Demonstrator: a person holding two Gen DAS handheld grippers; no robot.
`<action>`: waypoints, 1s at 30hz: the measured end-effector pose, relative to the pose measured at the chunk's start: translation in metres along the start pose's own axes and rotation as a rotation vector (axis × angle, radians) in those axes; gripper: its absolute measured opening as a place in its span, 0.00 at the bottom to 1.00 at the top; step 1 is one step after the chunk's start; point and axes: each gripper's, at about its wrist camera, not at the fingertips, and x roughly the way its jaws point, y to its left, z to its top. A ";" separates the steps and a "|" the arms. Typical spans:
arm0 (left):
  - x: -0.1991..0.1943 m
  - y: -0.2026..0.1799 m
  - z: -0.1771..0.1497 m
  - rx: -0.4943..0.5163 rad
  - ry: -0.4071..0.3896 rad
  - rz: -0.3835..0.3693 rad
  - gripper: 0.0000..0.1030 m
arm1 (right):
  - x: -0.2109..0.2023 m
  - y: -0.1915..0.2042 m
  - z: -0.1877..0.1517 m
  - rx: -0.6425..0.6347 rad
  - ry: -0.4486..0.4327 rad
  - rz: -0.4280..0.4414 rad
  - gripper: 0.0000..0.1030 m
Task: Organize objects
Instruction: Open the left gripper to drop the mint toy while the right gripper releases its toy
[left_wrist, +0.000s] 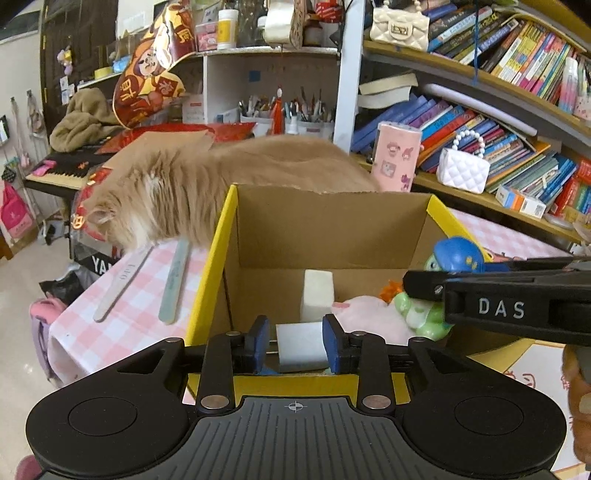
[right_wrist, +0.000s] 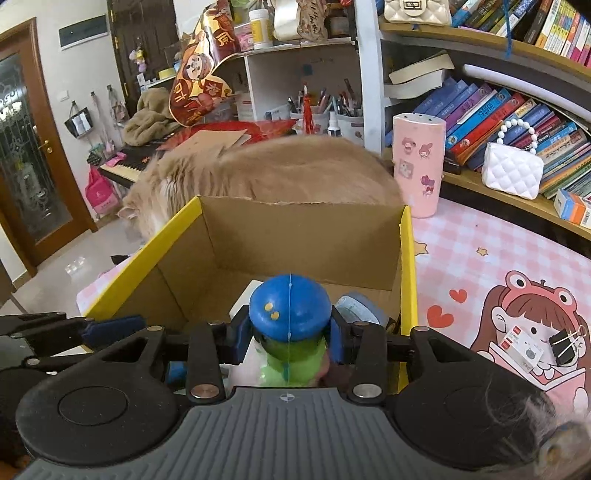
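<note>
Blue-padded fingers of the left gripper (left_wrist: 295, 345) bracket a small white block (left_wrist: 301, 347) just inside the near wall of a yellow-edged cardboard box (left_wrist: 221, 236); the pads (left_wrist: 261, 341) look to stand a hair off its sides rather than pressing, which suggests a release in progress. A second, taller white block (left_wrist: 317, 301) stands upright on the box floor behind it, beside a pink plush toy (left_wrist: 369, 314).

Over the same box, the right gripper (right_wrist: 290, 341) carries a green toy figure in a blue cap (right_wrist: 290, 306), its fingers spread around the cap; whether the pads still press on it cannot be told. A roll of blue tape (right_wrist: 360, 308) lies against the box's right wall below.

The step in hand appears to be the drop-off: both items are already over the box. The next move likely calls for spreading both pairs of fingers fully, letting the pieces settle, then lifting straight out without snagging the rim.

Behind the box a long-haired ginger cat (left_wrist: 207, 184) lies on the pink-checked table (left_wrist: 122, 332), near two nail files (left_wrist: 173, 284) not yet put away.
</note>
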 end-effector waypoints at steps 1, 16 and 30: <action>-0.002 0.001 0.000 0.001 -0.003 -0.002 0.31 | -0.001 0.001 -0.001 0.009 0.000 0.004 0.48; -0.045 0.011 -0.010 0.006 -0.061 -0.047 0.33 | -0.045 0.016 -0.012 0.028 -0.081 -0.060 0.58; -0.087 0.021 -0.037 0.022 -0.078 -0.066 0.44 | -0.086 0.039 -0.054 0.063 -0.086 -0.106 0.58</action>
